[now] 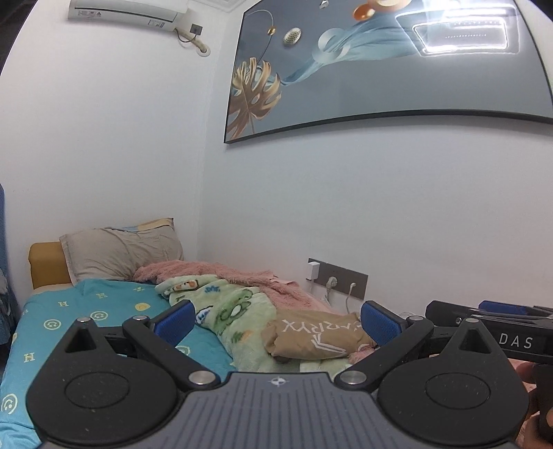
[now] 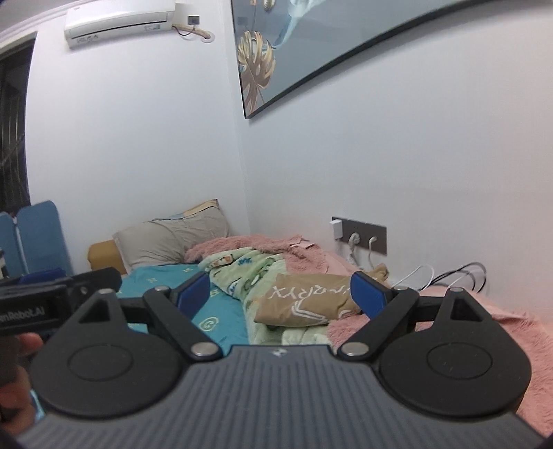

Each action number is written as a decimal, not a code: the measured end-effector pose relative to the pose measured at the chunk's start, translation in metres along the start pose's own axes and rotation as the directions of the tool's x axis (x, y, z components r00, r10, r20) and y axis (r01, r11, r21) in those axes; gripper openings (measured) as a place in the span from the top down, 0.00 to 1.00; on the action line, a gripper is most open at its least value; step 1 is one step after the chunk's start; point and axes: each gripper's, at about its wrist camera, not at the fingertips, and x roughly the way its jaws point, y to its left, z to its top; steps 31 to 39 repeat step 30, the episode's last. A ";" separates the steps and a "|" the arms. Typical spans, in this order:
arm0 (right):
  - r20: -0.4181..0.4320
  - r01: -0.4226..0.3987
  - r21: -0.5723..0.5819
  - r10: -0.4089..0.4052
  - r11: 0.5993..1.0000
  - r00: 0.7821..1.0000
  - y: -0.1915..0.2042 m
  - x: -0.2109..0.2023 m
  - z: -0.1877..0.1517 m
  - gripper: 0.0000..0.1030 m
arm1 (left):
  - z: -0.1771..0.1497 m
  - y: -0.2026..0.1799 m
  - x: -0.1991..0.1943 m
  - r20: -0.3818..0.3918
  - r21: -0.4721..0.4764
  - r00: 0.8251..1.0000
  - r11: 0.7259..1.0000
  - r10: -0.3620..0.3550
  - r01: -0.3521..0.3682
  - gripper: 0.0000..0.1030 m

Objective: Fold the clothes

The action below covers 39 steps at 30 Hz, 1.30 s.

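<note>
Tan garment (image 1: 312, 336) bunched on green blanket (image 1: 238, 311), pink throw (image 2: 449, 311) beside, both claws (image 1: 276, 321) (image 2: 280, 293) spread, empty

Tan shirt (image 1: 312, 336) (white lettering); pink blanket (image 2: 449, 311)

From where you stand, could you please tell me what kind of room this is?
Most likely a bedroom: a bed with a pillow and blankets, and an air conditioner on the wall.
</note>
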 end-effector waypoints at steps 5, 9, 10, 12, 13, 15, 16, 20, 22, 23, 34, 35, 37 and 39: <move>0.000 0.008 -0.007 -0.008 1.000 1.000 0.001 0.001 -0.006 0.13 | -0.010 -0.002 -0.002 -0.011 0.016 1.000 1.000 0.003 -0.003 0.00; -0.009 0.015 0.000 -0.015 1.000 1.000 0.000 0.004 -0.010 0.13 | -0.015 -0.003 -0.002 -0.016 0.012 1.000 1.000 0.004 -0.004 0.00; -0.011 0.015 0.001 -0.015 1.000 1.000 0.000 0.004 -0.011 0.13 | -0.015 -0.002 -0.002 -0.016 0.011 1.000 1.000 0.007 -0.007 0.00; -0.016 0.015 0.000 -0.015 1.000 1.000 0.001 0.004 -0.012 0.13 | -0.016 -0.002 -0.002 -0.015 0.009 1.000 1.000 0.010 -0.010 0.00; -0.018 0.015 -0.001 -0.015 1.000 1.000 0.002 0.004 -0.013 0.13 | -0.016 -0.001 -0.003 -0.015 0.008 1.000 1.000 0.011 -0.011 0.00; -0.020 0.016 -0.005 -0.016 1.000 1.000 0.003 0.004 -0.014 0.13 | -0.016 -0.001 -0.004 -0.015 0.007 1.000 1.000 0.014 -0.014 0.00; -0.019 0.016 -0.007 -0.016 1.000 1.000 0.004 0.004 -0.015 0.13 | -0.016 0.000 -0.004 -0.014 0.007 1.000 1.000 0.016 -0.016 0.00; -0.022 0.014 -0.010 -0.014 1.000 1.000 0.006 0.003 -0.017 0.13 | -0.017 0.001 -0.004 -0.019 0.003 1.000 1.000 0.019 -0.019 0.00; -0.025 0.012 -0.013 -0.012 1.000 1.000 0.007 0.003 -0.017 0.13 | -0.017 0.001 -0.004 -0.023 0.003 1.000 1.000 0.021 -0.021 0.00; -0.026 0.011 -0.014 -0.012 1.000 1.000 0.007 0.003 -0.018 0.13 | -0.017 0.002 -0.004 -0.023 0.003 0.999 1.000 0.021 -0.021 0.00; -0.035 0.006 -0.023 -0.007 1.000 0.999 0.010 0.002 -0.020 0.13 | -0.018 0.003 -0.004 -0.031 0.004 0.999 1.000 0.026 -0.026 0.00; -0.035 0.006 -0.023 -0.007 1.000 0.999 0.010 0.002 -0.020 0.13 | -0.018 0.003 -0.004 -0.031 0.004 0.999 1.000 0.026 -0.026 0.00; -0.035 0.006 -0.023 -0.007 1.000 0.999 0.010 0.002 -0.020 0.13 | -0.018 0.003 -0.004 -0.031 0.004 0.999 1.000 0.026 -0.026 0.00; -0.035 0.006 -0.023 -0.007 1.000 0.999 0.010 0.002 -0.020 0.13 | -0.018 0.003 -0.004 -0.031 0.004 0.999 1.000 0.026 -0.026 0.00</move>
